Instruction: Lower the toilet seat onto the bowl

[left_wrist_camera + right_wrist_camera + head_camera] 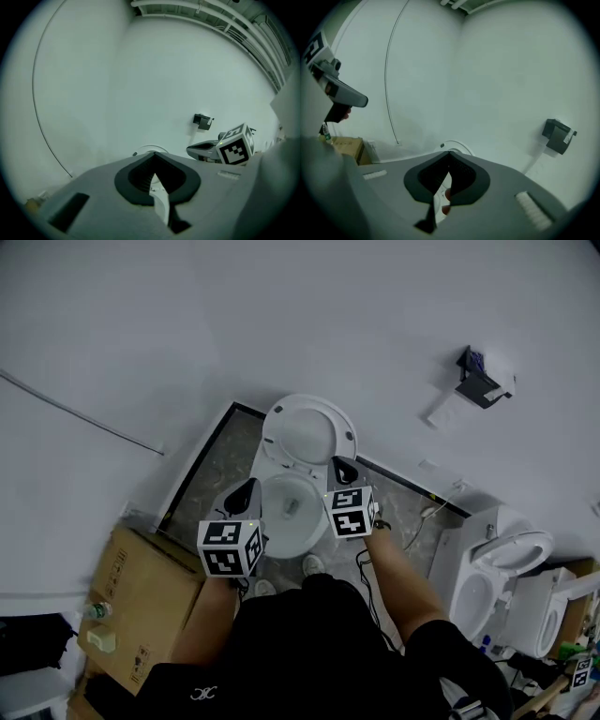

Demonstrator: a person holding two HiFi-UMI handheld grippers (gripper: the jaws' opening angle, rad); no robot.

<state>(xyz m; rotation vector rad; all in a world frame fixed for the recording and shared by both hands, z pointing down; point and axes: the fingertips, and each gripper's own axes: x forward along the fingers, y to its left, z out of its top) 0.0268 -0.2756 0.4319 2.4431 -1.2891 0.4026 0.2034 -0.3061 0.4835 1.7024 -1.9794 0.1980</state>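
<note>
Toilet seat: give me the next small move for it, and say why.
Probably reach the right gripper forward to the top rim of the raised toilet seat. The seat stands upright behind the uncovered bowl, and the gripper, jaws together and empty, seems to hang short of it.

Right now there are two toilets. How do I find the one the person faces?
Follow the white wall down to the dark floor patch at its foot. The toilet stands there, between the left gripper and right gripper. Unlike the other toilet far right, it backs onto that wall.
</note>
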